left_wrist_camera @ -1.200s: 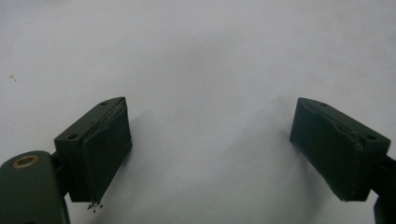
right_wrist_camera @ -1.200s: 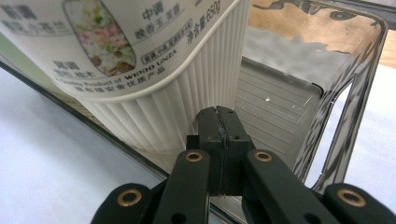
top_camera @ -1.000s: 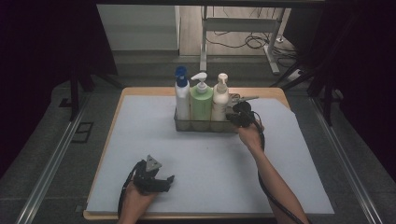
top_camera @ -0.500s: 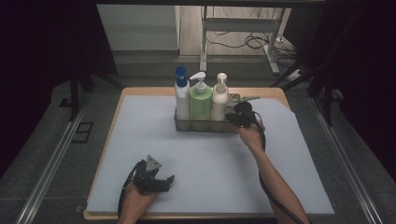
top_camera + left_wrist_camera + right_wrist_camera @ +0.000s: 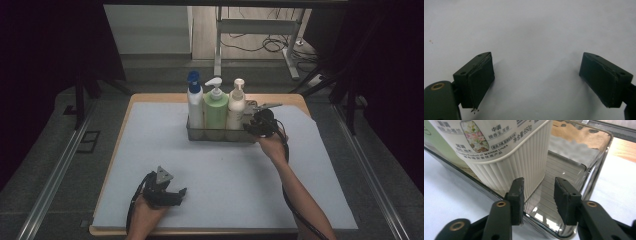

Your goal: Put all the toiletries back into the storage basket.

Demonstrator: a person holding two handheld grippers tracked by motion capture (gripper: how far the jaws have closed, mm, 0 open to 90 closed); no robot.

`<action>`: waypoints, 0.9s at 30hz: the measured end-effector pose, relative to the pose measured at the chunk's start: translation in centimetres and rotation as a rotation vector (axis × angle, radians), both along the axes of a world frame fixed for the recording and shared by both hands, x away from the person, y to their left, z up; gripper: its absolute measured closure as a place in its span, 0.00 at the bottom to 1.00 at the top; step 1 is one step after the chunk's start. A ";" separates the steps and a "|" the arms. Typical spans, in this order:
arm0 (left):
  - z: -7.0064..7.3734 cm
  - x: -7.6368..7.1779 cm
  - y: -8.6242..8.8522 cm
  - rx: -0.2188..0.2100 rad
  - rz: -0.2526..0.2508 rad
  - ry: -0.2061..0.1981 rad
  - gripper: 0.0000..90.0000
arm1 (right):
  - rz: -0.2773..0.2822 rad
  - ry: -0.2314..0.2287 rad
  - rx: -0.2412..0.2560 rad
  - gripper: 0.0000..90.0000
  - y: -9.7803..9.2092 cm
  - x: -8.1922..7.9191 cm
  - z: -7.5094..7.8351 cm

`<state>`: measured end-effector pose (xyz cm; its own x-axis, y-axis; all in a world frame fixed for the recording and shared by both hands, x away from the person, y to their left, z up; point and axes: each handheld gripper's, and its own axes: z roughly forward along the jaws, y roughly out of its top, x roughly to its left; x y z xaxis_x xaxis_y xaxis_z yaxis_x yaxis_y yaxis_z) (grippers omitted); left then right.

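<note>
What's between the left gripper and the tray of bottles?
Nothing: bare pale mat lies between the left gripper and the tray, seen in the high view.

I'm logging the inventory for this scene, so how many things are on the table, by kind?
Pump bottles: 3 (blue-capped white, green, cream)
Clear trays: 1
Handheld tools: 2 (left tool, right tool)
Total: 6
</note>
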<state>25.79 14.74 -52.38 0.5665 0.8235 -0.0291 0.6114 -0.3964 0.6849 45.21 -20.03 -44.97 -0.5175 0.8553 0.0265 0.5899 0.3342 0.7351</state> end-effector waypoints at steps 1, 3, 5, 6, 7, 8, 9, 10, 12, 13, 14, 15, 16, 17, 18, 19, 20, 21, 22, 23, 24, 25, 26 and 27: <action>0.0 0.0 0.0 0.000 0.000 0.000 0.14 | -0.001 0.000 0.001 0.65 -0.1 -0.1 0.1; 0.0 0.0 0.0 0.000 0.000 0.000 0.13 | -0.002 -0.006 -0.002 0.62 -0.4 -0.2 0.2; 0.0 0.0 0.0 0.000 0.000 0.000 0.13 | -0.004 -0.011 -0.003 0.59 -0.6 -0.3 0.3; 0.0 0.0 0.0 0.000 0.000 0.000 0.14 | -0.004 -0.012 -0.002 0.57 -0.7 -0.4 0.4; 0.0 0.0 0.0 -0.002 0.001 0.000 0.14 | -0.003 -0.011 -0.001 0.55 -0.9 -0.5 0.4; 0.0 0.0 0.0 -0.002 0.001 0.000 0.13 | -0.003 -0.010 0.003 0.53 -1.0 -0.6 0.5; 0.0 0.0 0.0 -0.002 0.001 0.000 0.14 | -0.002 -0.011 0.005 0.51 -1.1 -0.7 0.5; 0.0 0.0 0.0 -0.002 0.001 0.000 0.13 | 0.000 -0.010 0.007 0.49 -1.2 -0.8 0.6; 0.0 0.0 0.0 -0.002 0.001 0.000 0.13 | 0.008 -0.010 0.007 0.44 -1.4 -1.0 0.6; 0.0 0.0 0.0 -0.002 0.001 0.000 0.14 | 0.013 -0.013 0.006 0.42 -1.4 -1.1 0.7; 0.0 0.0 0.0 -0.002 0.001 -0.001 0.14 | 0.017 -0.012 0.008 0.41 -1.5 -1.2 0.7; 0.0 0.0 0.0 -0.002 0.001 0.000 0.13 | 0.026 -0.010 0.011 0.39 -1.5 -1.3 0.7; 0.0 0.0 0.0 -0.002 0.000 0.000 0.13 | 0.029 -0.008 0.013 0.38 -1.5 -1.4 0.8; 0.0 0.0 0.0 -0.002 0.001 0.000 0.13 | 0.034 -0.012 0.010 0.36 -1.5 -1.6 0.8; 0.0 0.0 0.0 -0.002 0.001 0.000 0.14 | 0.037 -0.015 0.010 0.34 -1.5 -1.7 0.9; 0.0 0.0 0.0 -0.002 0.001 0.000 0.13 | 0.044 -0.015 0.012 0.33 -1.6 -1.9 0.9; 0.0 0.0 0.0 -0.002 0.001 0.000 0.13 | 0.049 -0.013 0.017 0.32 -1.6 -2.0 0.9; 0.0 0.0 0.0 -0.002 0.001 -0.001 0.14 | 0.054 -0.014 0.018 0.30 -1.6 -2.2 1.0; 0.0 0.0 0.0 -0.002 0.000 -0.001 0.14 | 0.058 -0.015 0.018 0.30 -1.7 -2.3 1.0; 0.0 0.0 0.0 -0.002 0.001 -0.001 0.14 | 0.064 -0.015 0.015 0.29 -1.8 -2.5 1.1; 0.0 0.0 0.0 -0.002 0.001 0.000 0.14 | 0.069 -0.015 0.016 0.28 -1.9 -2.7 1.2; 0.0 0.0 0.0 -0.002 0.000 0.000 0.13 | 0.075 -0.017 0.014 0.26 -2.0 -2.9 1.2; 0.0 0.0 0.0 -0.002 0.001 -0.001 0.13 | 0.079 -0.018 0.013 0.26 -2.1 -3.0 1.3; 0.0 0.0 0.0 -0.002 0.001 -0.001 0.13 | 0.084 -0.017 0.014 0.26 -2.2 -3.2 1.4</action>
